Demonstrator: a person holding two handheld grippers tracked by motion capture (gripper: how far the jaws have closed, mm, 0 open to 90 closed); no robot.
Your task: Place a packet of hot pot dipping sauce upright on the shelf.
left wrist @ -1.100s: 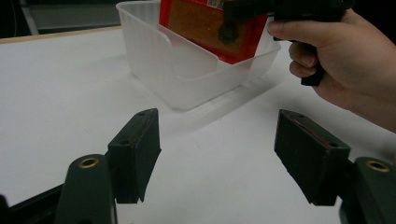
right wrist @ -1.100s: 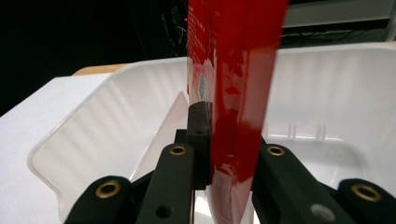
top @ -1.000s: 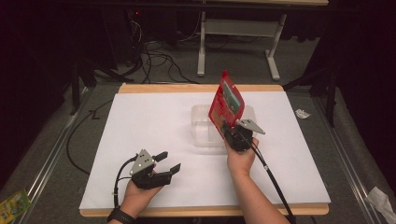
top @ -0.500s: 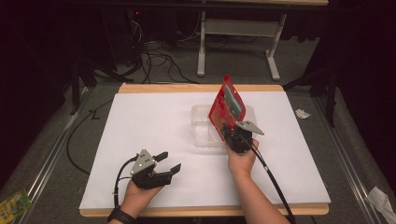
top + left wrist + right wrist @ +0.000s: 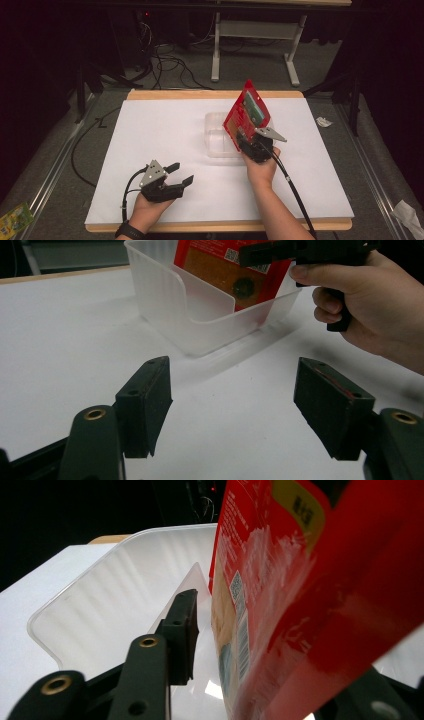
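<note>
Hardly anything has moved since a second ago: the red packet has settled a touch lower over the clear plastic tub, and the left gripper has not stirred.

Nearest me, at about seven o'clock on the white desk, that left gripper rests in the person's hand with its jaws wide apart and nothing between them, pointing toward the tub at roughly two o'clock. Its own camera shows the bare desk between the two black pads.

Farther in, right of the middle, the right gripper is clamped on the lower edge of the packet, holding it over the tub's right half. In the right gripper view the packet sits between the jaws with the tub's ribbed wall behind it.

The packet stands nearly upright, its long axis running from the gripper up and away toward twelve o'clock, leaning a little to the right, printed face turned toward three o'clock.

I judge the step to be lowering it into the tub. Done well, that means keeping the bottom edge inside the walls, easing straight down, and letting go only once it rests on the floor or leans against a wall, so it does not tip out.
</note>
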